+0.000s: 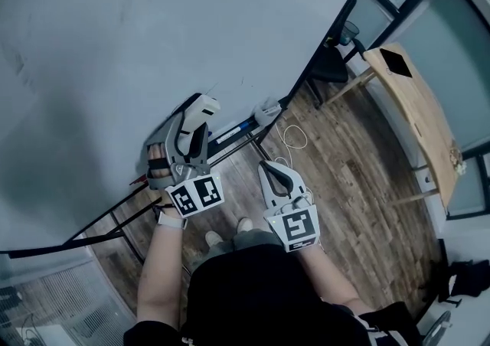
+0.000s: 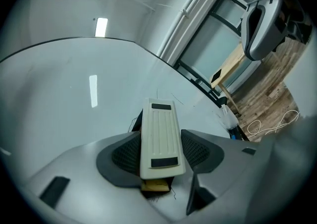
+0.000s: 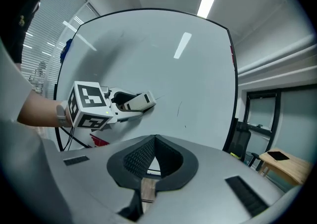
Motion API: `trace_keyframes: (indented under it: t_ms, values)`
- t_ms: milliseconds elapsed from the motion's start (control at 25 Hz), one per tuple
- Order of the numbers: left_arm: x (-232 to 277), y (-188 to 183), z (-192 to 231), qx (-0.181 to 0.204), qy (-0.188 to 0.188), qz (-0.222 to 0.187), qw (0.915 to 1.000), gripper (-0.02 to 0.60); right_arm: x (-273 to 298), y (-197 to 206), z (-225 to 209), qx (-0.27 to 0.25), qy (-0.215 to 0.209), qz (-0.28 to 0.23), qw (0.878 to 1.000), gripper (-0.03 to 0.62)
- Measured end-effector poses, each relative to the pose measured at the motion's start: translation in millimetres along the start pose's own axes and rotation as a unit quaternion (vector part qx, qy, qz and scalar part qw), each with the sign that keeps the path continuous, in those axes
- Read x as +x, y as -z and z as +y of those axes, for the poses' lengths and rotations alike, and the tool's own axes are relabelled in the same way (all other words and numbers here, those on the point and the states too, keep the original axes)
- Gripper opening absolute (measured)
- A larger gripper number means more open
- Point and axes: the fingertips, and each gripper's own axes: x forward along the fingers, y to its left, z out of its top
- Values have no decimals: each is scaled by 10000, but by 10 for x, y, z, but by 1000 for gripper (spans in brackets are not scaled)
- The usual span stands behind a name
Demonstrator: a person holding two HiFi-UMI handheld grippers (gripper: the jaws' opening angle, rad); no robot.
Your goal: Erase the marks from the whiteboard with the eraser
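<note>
The whiteboard (image 1: 153, 31) fills the upper left of the head view. My left gripper (image 1: 197, 111) is shut on a cream eraser (image 1: 204, 107) and holds it against the board's lower part. In the left gripper view the eraser (image 2: 158, 129) sits lengthwise between the jaws of the left gripper (image 2: 159, 140), with thin black marks (image 2: 134, 118) on the board just beside it. My right gripper (image 1: 265, 168) hangs shut and empty, away from the board. The right gripper view shows its closed tips (image 3: 154, 138), the left gripper (image 3: 89, 104), the eraser (image 3: 139, 101) and short dark strokes (image 3: 179, 109).
The board's tray (image 1: 237, 134) carries a small white object (image 1: 266, 112). A wooden table (image 1: 417, 107) and a dark chair (image 1: 329, 61) stand to the right on the plank floor. A white cable (image 1: 295, 136) lies coiled below the board. The stand's black legs (image 1: 115, 222) run past my feet.
</note>
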Motion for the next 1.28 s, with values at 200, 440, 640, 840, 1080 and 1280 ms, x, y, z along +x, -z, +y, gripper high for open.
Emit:
trace_keyframes:
  t_ms: [200,440,640,840,1080,1280]
  values:
    - [-45,88,-54,13,30,15,10000,265,-9,12,69,-3,116,55,9999,26]
    - [21,63,-107,91,-134,67,9998,265,51,12,-57,34,189,14,9998,26]
    - [173,-45,-172,155,-324,158,9992,265,113,-19,-293,-119,110,-106,9998,26]
    - [370,-288,-226,33,-506,262,9984,265,96,34,-737,56,195,-146,9997,26]
    - [625,-663,-220,-321,-596,333,9971,265,74,71,-1171,116,183,-283,9994,26]
    - [823,-989,-132,-443,-674,232,9965,265,61,71,-1482,151,227,-403,9988,26]
